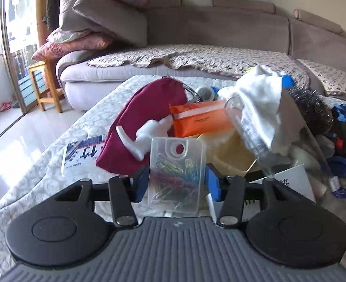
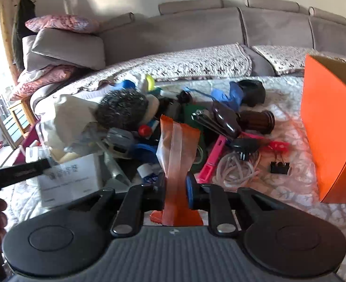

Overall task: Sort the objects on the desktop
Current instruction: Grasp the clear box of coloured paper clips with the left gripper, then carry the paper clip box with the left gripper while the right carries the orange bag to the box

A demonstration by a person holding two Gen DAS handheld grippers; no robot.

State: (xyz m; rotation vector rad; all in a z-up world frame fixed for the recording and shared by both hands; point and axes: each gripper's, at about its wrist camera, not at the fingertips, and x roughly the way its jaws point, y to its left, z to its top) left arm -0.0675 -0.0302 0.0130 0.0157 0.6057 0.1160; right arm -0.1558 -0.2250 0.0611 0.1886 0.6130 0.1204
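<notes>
Sofa (image 1: 196, 30) behind; left gripper (image 1: 176, 183) clamped on clear paperclip box (image 1: 175, 176), right gripper (image 2: 175, 188) pinching orange packet (image 2: 176, 155) near orange box (image 2: 330, 129).

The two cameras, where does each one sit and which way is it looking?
Left wrist camera: sits on the left gripper, looking forward over the table toward the sofa; its own blue pads clamp a clear box of paper clips.
Right wrist camera: sits on the right gripper, facing the clutter pile and an orange box; it pinches an orange plastic bag.
Shared: both see the sofa, the steel wool scrubber and the white cloth.
</notes>
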